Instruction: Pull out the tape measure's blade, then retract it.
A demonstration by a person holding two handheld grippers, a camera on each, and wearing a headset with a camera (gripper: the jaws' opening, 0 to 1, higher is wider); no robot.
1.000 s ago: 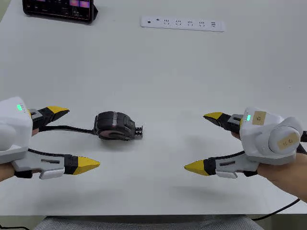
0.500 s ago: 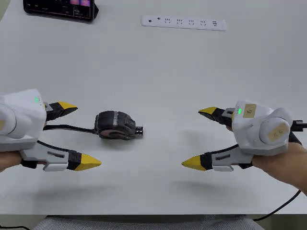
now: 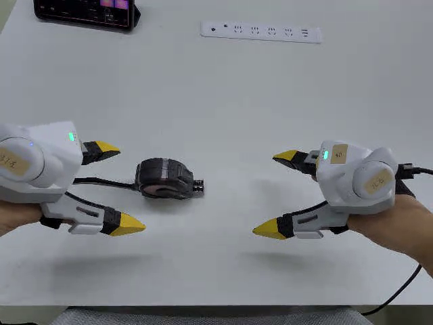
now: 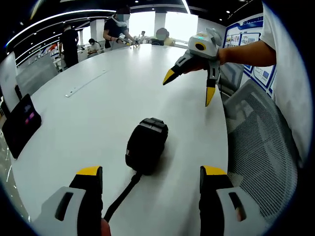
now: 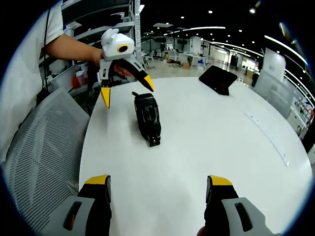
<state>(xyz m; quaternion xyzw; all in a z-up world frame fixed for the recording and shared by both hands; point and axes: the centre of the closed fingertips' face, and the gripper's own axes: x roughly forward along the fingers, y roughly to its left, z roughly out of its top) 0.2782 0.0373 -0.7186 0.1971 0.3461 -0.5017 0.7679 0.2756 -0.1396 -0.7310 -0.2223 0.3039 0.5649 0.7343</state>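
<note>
Here we are: the black, round-bodied tape measure (image 3: 164,179) lies flat on its side on the white worktop (image 3: 223,101), between the two pairs of tongs and nearer the left. The left tongs (image 3: 126,187) hang wide open just beside it, yellow tips spread either side of the black cord (image 3: 101,181) trailing from the case's back end. The right tongs (image 3: 266,194) are wide open too, well apart from the case, empty and pointing straight at it.

It's a chunky case, with ribbed dark sides and a reddish round face turned up. The small metal blade hook (image 3: 197,184) pokes out at the end facing the right tongs, and no blade is drawn yet.

Handling call: the case looks stiff and fairly weighty for its size, so it should take a firm squeeze across its flat faces. The curved rim could roll out of a pinch. The left tongs look best placed to pin the body. The hook is thin, hard and probably slick, so the right tongs would need a square bite on it. Expect the spring to pull back all the way, and a let-go could make the blade whip home.

Up top sit a white power strip (image 3: 260,31) and a dark tablet (image 3: 84,12), both well clear.
</note>
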